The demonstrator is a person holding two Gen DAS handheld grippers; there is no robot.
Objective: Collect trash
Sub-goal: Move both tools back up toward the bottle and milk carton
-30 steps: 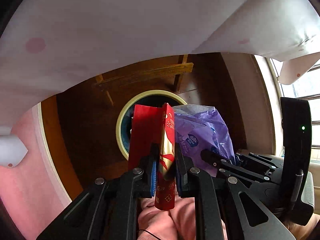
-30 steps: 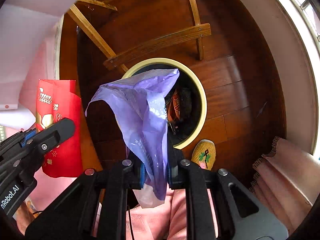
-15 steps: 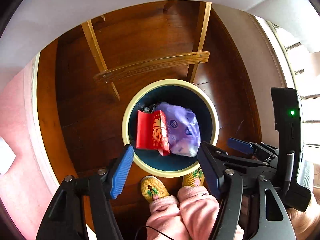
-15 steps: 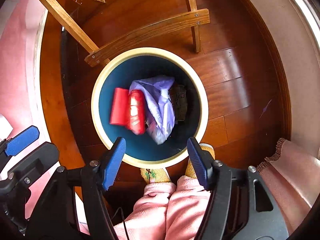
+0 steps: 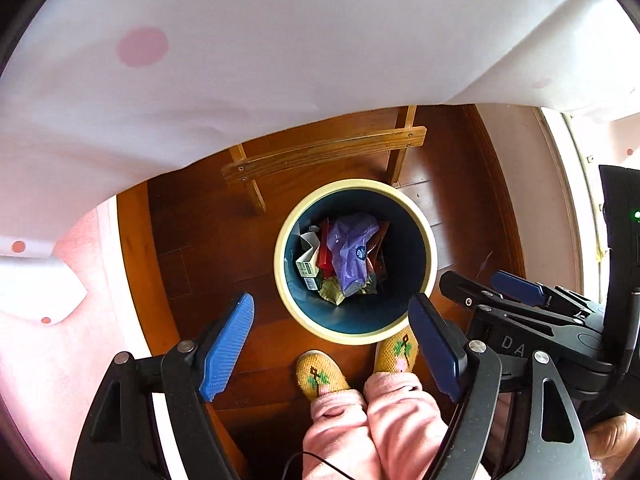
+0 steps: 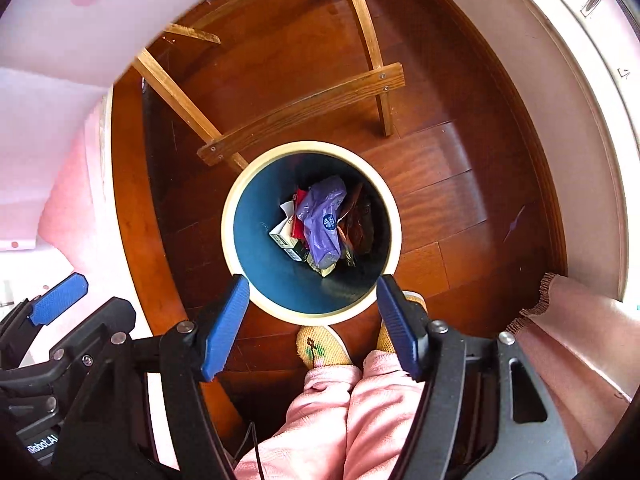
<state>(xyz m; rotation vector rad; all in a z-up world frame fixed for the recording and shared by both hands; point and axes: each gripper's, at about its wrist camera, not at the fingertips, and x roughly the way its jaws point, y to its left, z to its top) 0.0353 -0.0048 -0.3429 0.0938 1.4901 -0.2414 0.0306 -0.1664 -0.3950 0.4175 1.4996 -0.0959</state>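
Both my grippers are spread wide and holding nothing: left gripper [image 5: 332, 346] low in its frame, right gripper [image 6: 312, 326] the same in its own. Straight below them, mid-frame, sits the round bin [image 6: 240, 192] with the cream rim, on the wood floor [image 6: 460, 168]. The purple bag [image 6: 322, 220] lies on top of the trash inside, long axis running from upper frame down toward me, crumpled end nearest. A red packet [image 5: 323, 250] stands on edge just left of it, touching. My yellow slippers [image 5: 320, 372] are right at the bin's lower rim.
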